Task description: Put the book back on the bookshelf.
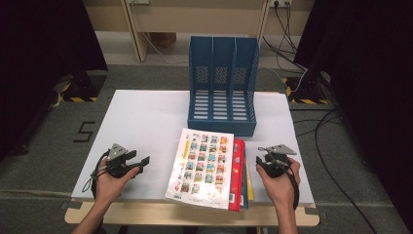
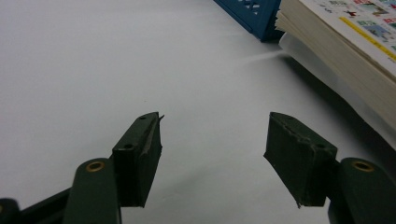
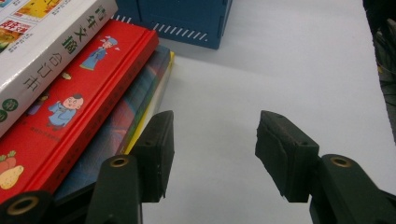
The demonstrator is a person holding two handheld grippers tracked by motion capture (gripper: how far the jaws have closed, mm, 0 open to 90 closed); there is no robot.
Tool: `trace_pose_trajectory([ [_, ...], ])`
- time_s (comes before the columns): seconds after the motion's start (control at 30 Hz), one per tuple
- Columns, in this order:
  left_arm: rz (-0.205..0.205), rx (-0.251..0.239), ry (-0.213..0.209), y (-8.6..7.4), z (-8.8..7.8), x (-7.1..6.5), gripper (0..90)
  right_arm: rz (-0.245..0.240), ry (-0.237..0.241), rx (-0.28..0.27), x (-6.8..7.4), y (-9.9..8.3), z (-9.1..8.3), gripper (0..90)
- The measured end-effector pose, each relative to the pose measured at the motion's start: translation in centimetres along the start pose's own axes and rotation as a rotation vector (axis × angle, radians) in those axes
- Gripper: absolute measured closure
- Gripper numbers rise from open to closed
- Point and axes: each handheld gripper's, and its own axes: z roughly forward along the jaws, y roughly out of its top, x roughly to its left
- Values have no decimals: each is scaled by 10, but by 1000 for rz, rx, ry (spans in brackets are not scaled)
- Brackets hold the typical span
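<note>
I hold my left gripper (image 1: 141, 161) and right gripper (image 1: 265, 158) wide open and empty, flanking the stacked books (image 1: 204, 168), seemingly bound for the blue file rack (image 1: 222, 87)

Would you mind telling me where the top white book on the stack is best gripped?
Probably at the white book's right-hand spine, approached level from the right by the right hand-held gripper: it lies flat and that thick edge stands clear above the red book.
</note>
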Motion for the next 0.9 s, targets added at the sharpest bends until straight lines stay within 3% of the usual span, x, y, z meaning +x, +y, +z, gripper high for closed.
trace_pose_trajectory([
  [0.2, 3, 9, -40, 11, 9, -10, 334, -3, 17, 5, 0, 8, 7, 480],
  [0.47, 8, 26, -113, 24, 15, -30, 332, 33, 86, 11, 4, 22, 13, 490],
  [0.5, 8, 31, -135, 27, 17, -36, 332, 32, 97, 12, 9, 28, 15, 489],
  [0.9, 48, 50, -193, 39, 23, -60, 349, -2, 143, 7, 36, 56, 19, 506],
])
